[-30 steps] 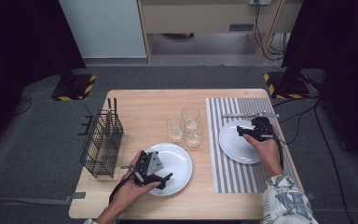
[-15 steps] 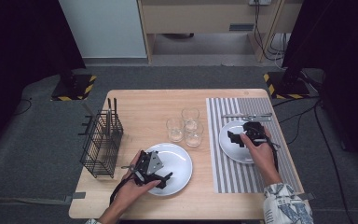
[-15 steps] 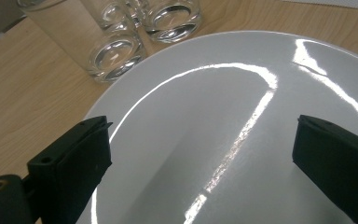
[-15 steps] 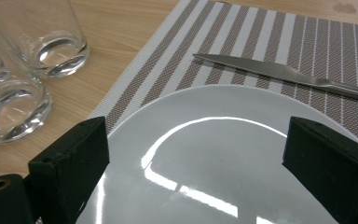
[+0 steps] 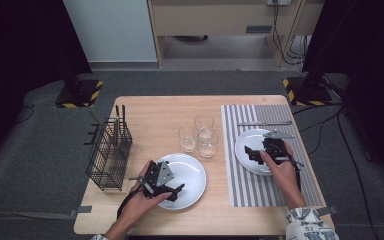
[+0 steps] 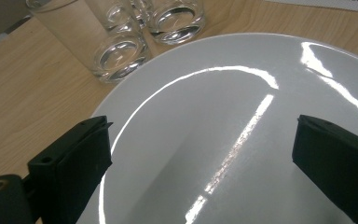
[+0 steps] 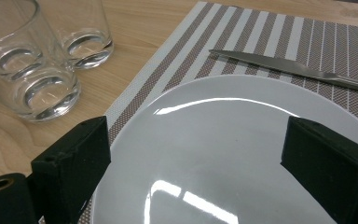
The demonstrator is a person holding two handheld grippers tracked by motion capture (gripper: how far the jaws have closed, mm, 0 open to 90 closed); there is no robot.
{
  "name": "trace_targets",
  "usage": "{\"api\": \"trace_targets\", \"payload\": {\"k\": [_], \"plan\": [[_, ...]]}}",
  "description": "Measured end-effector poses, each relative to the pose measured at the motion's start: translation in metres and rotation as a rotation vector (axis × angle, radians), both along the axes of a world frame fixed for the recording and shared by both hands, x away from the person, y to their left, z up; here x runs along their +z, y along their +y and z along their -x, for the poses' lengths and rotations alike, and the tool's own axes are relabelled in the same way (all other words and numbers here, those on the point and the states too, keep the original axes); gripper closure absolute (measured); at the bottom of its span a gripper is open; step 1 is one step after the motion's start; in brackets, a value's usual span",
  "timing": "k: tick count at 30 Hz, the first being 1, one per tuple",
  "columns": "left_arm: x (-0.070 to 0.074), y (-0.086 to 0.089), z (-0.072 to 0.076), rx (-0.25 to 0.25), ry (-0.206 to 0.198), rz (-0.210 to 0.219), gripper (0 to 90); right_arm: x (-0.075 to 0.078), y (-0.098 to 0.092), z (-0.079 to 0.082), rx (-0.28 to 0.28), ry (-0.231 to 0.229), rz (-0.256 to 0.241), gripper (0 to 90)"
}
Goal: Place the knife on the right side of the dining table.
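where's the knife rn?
High view: the knife lies on the striped placemat at the table's right, just beyond the right plate.

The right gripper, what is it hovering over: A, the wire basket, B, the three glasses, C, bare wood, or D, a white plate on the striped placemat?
D: in the high view the right gripper hangs open over the white plate that sits on the striped placemat, and the right gripper view shows that plate between its spread jaws.
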State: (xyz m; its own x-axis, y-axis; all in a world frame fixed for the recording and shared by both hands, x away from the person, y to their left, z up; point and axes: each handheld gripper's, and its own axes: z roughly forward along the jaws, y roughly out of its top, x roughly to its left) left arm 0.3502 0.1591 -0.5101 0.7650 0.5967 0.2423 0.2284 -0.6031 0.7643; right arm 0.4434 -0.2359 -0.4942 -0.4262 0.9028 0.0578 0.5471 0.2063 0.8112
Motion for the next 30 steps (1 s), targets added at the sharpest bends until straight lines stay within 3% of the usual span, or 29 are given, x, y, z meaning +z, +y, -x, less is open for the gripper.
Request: {"api": "trace_targets", "payload": {"k": [7,18,24,28,30], "plan": [[0.010,0.005,-0.003,0.017,0.015,0.015,4.1,0.006,0.002,0.011,0.027,-0.031,-0.013,8.2],[0.020,0.023,-0.006,0.056,0.038,0.012,3.7,0.000,0.021,0.022,0.107,-0.026,0.044,10.4],[0.033,0.031,-0.004,0.094,0.031,0.008,4.0,-0.002,0.037,0.029,0.170,-0.022,0.058,10.4],[0.041,0.038,-0.002,0.129,0.057,0.058,4.5,-0.002,0.054,0.036,0.222,-0.010,0.053,11.0],[0.046,0.043,-0.001,0.143,0.057,0.060,4.6,-0.002,0.064,0.039,0.253,-0.009,0.066,11.0]]}}
